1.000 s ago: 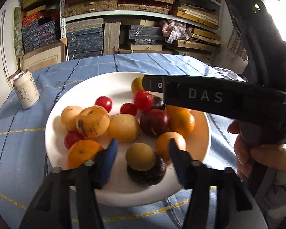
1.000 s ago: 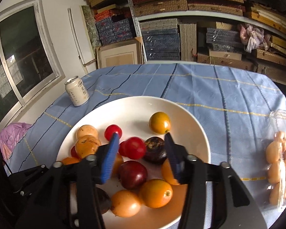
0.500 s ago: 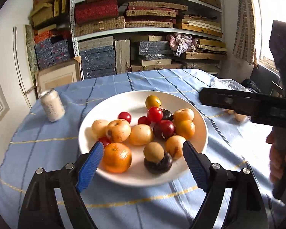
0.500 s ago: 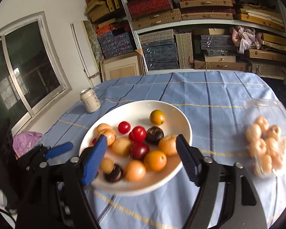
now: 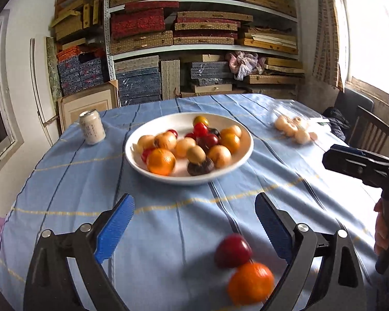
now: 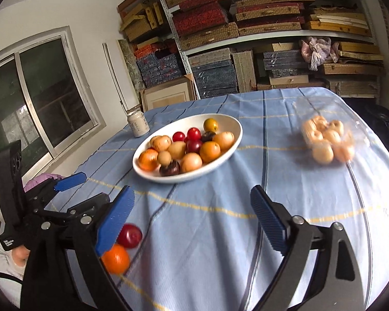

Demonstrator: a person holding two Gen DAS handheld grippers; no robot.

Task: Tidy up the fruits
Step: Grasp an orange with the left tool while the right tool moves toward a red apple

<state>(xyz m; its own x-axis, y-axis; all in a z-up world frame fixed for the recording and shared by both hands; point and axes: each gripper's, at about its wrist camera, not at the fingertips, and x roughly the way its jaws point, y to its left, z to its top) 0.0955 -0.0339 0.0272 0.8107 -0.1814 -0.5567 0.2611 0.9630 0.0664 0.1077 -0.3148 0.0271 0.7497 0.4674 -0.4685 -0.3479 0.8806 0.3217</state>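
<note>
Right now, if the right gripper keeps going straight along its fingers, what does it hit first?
Probably bare tablecloth short of the white plate; nothing lies between the open right gripper's fingers. Depth is unclear.

Left black plastic tongs [image 5: 194, 229]: two angled arms, each tipped with a ribbed blue pad [image 5: 115, 229], silver screw heads at the pivots. Right black plastic tongs [image 6: 191, 221]: same build, blue ribbed pads, silver screws. Small white lettering on the left unit's handle; illegible. White sleeve [image 6: 5, 264] at that wrist.
</note>
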